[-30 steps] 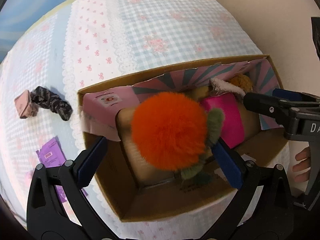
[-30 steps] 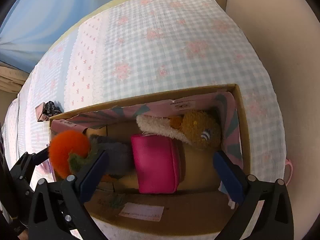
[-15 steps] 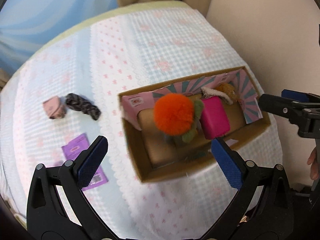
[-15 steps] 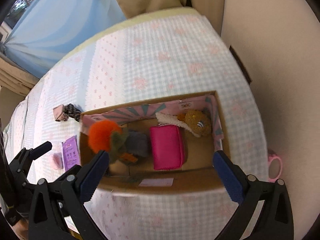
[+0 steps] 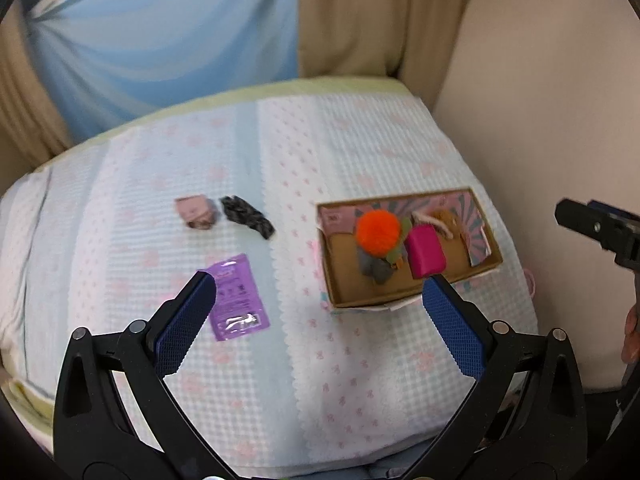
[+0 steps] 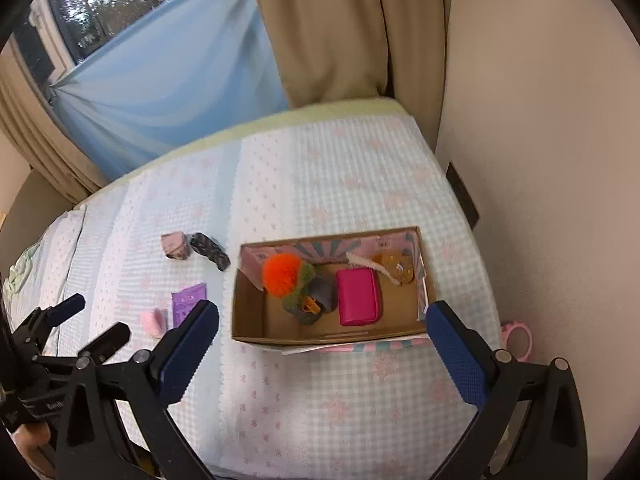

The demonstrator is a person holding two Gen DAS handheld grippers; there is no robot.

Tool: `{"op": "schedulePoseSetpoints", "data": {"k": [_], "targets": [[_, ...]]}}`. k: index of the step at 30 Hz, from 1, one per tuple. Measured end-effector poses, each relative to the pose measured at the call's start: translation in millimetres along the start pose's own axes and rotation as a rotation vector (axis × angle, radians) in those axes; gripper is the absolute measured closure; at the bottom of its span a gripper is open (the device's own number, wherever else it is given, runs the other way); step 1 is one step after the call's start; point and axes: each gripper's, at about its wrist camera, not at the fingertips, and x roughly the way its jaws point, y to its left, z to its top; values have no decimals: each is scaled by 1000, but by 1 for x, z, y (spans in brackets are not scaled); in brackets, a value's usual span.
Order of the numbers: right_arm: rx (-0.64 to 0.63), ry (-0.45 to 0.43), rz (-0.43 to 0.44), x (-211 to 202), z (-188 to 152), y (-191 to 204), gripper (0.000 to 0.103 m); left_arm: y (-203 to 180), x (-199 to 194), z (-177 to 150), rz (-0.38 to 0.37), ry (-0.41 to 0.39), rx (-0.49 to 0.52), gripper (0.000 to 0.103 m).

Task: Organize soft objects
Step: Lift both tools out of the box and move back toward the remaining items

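Note:
A cardboard box sits on the bed near the right edge. Inside lie an orange pompom toy, a magenta pouch and a brown plush. On the bedspread to the left lie a black scrunchie, a small pink pouch, a purple packet and a pink soft item. My left gripper is open and empty, high above the bed. My right gripper is open and empty, above the box's near side.
A beige wall runs along the right of the bed. Curtains and a blue drape hang behind it. A pink ring object lies at the bed's right edge. The left gripper also shows in the right wrist view.
Both grippers have pulled up and back from the box, so the whole bed shows. The orange pompom toy stays in the box, released by the left gripper.

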Motion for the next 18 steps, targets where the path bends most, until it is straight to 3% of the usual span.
{"op": "schedulePoseSetpoints", "data": {"k": [7, 14, 18], "targets": [[-45, -86, -4, -42, -9, 26, 0, 36, -55, -23, 61, -100, -96, 0], [-128, -142, 83, -51, -26, 64, 0, 77, -83, -51, 174, -117, -177, 0], [-165, -145, 135, -44, -36, 90, 0, 104, -85, -64, 201, -110, -240, 0]]}}
